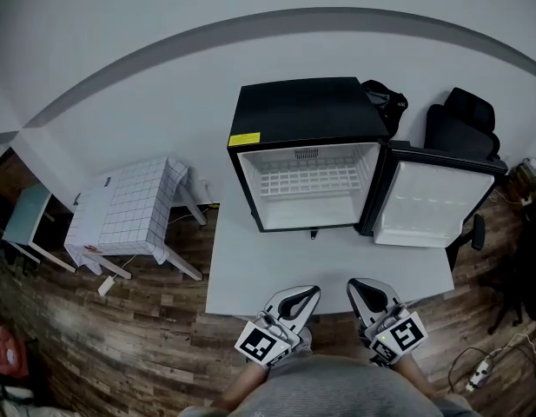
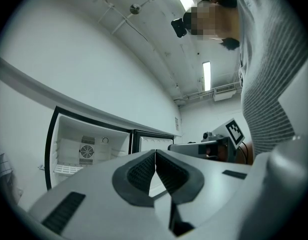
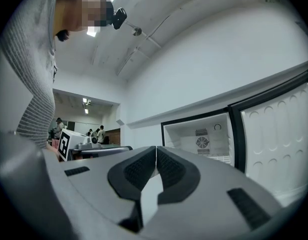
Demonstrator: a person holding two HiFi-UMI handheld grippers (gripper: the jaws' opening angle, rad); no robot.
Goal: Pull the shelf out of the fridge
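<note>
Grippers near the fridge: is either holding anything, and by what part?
Nothing is held: left gripper and right gripper are both shut, empty, short of the fridge.

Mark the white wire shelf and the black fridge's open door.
white wire shelf (image 1: 307, 182): head view, middle of its grid.
black fridge's open door (image 1: 433, 202): head view, white inner panel.

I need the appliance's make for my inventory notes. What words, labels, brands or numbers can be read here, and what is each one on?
Yellow sticker at the top left corner of the fridge front: print too small to read.
Square markers on the cubes of the left gripper and right gripper: black-and-white patterns, no words.
Nothing else is legible; no brand or number shows.
</note>
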